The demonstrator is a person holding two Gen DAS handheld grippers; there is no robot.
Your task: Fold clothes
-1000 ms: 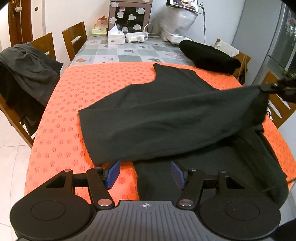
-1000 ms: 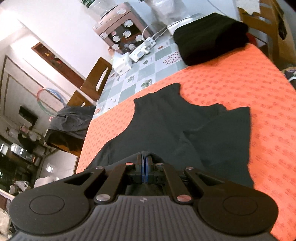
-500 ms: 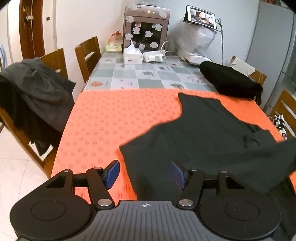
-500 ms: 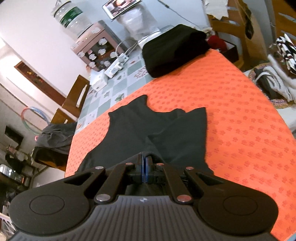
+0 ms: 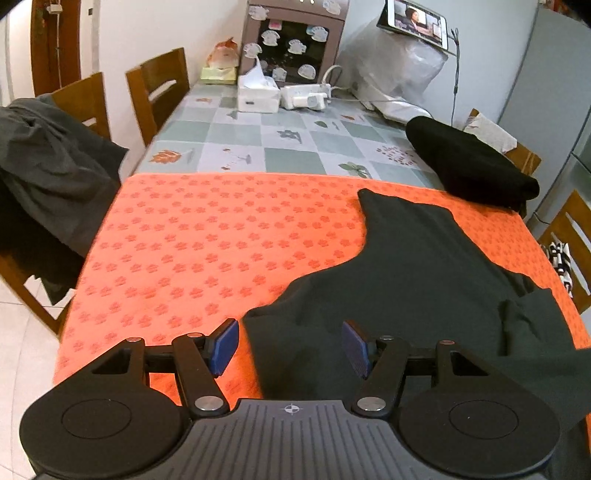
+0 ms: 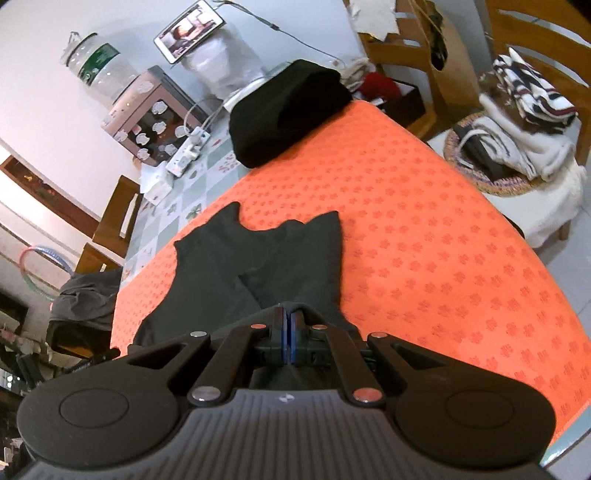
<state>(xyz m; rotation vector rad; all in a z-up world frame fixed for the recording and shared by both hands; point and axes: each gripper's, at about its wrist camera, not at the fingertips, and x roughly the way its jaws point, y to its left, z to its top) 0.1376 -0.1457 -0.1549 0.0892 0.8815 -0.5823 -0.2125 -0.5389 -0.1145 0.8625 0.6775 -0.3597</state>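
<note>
White walls [image 5: 147,33] and pale floor tiles [image 5: 22,332] surround the tabletop [image 5: 258,140]; wooden chairs [image 5: 162,88] stand along its left edge.

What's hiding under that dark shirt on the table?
Under the dark shirt you can see the orange cloth sticking out on every side, so the shirt lies on it. Whether anything else is under the shirt is covered and can't be seen.
</note>
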